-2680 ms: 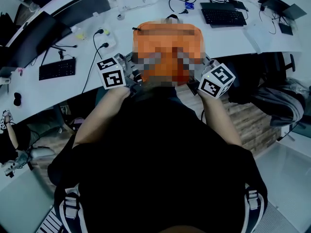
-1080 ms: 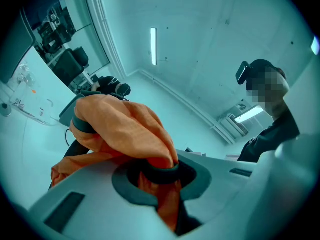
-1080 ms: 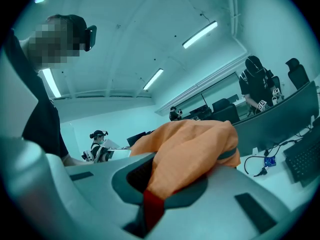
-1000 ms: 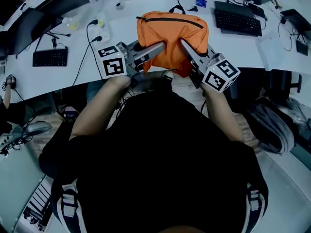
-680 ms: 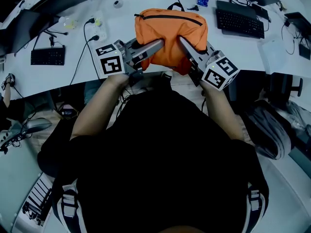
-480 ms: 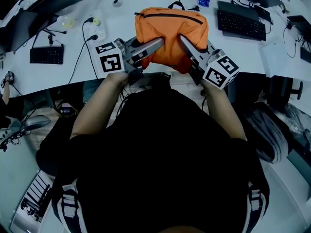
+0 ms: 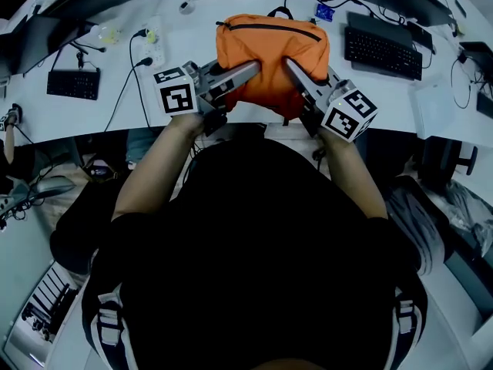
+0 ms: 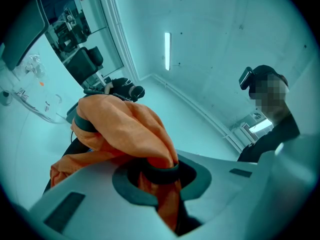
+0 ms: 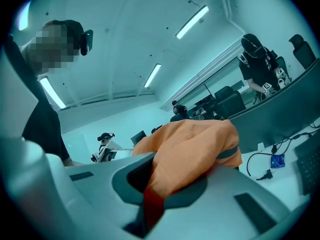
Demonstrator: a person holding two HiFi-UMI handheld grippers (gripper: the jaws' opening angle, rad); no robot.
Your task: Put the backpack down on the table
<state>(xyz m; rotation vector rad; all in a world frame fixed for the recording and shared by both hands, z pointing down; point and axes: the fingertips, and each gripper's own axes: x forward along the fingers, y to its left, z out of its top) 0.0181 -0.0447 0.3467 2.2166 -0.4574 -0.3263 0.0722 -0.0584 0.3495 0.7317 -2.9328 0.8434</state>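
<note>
Orange backpack (image 7: 269,48) at the white table's (image 7: 77,118) near edge, long axis along that edge, zipper on its far upper side. Left gripper (image 7: 253,68) and right gripper (image 7: 290,64) each pinch its fabric.

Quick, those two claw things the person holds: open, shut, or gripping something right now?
Left gripper: closed, gripping the orange backpack.
Right gripper: closed, gripping the same backpack.
</note>
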